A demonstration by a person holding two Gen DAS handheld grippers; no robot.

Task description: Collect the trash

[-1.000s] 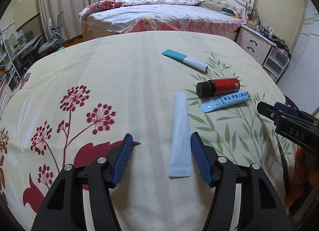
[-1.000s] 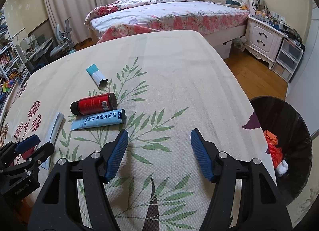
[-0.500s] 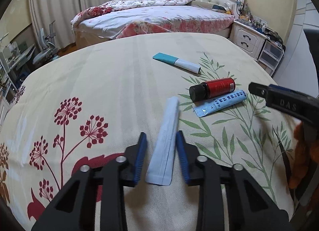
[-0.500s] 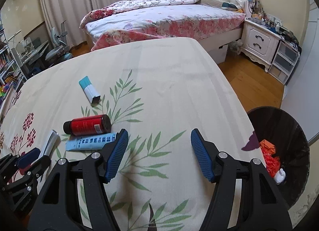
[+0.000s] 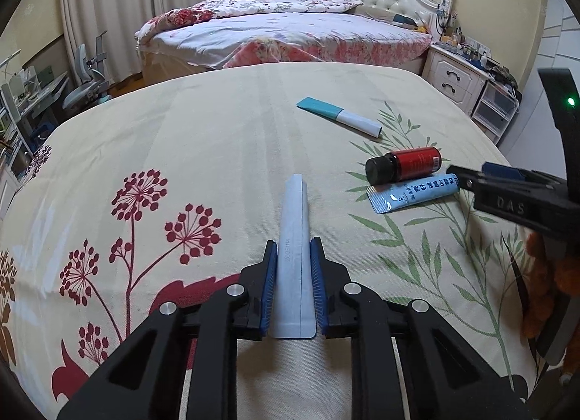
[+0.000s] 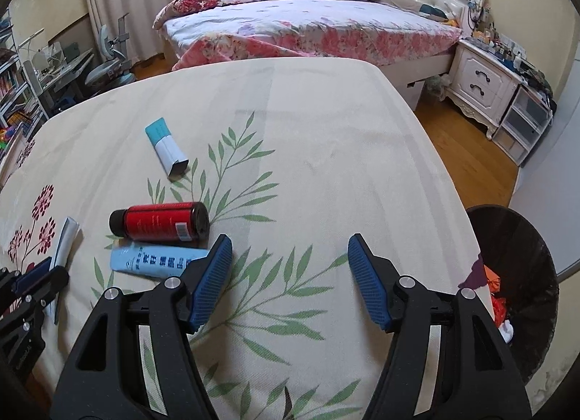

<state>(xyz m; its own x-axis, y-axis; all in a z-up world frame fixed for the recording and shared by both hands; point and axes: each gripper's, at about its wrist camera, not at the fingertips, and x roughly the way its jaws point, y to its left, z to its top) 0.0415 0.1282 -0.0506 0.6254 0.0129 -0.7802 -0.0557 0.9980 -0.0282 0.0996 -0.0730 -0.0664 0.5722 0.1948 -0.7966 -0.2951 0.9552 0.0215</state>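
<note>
My left gripper is shut on a long pale blue packet, which lies lengthwise between the blue pads on the floral tablecloth; the packet also shows at the left of the right wrist view. A red bottle with a black cap lies on its side beside a light blue tube. A teal and white box lies further back. My right gripper is open and empty above the cloth, its left pad next to the blue tube.
A dark trash bin with some red and white trash inside stands off the table's right edge. A bed, a white nightstand and a desk with chair stand beyond the table.
My left gripper has closed from wide open onto the pale blue packet. My right gripper has moved left towards the bottle and tube and stays open.
</note>
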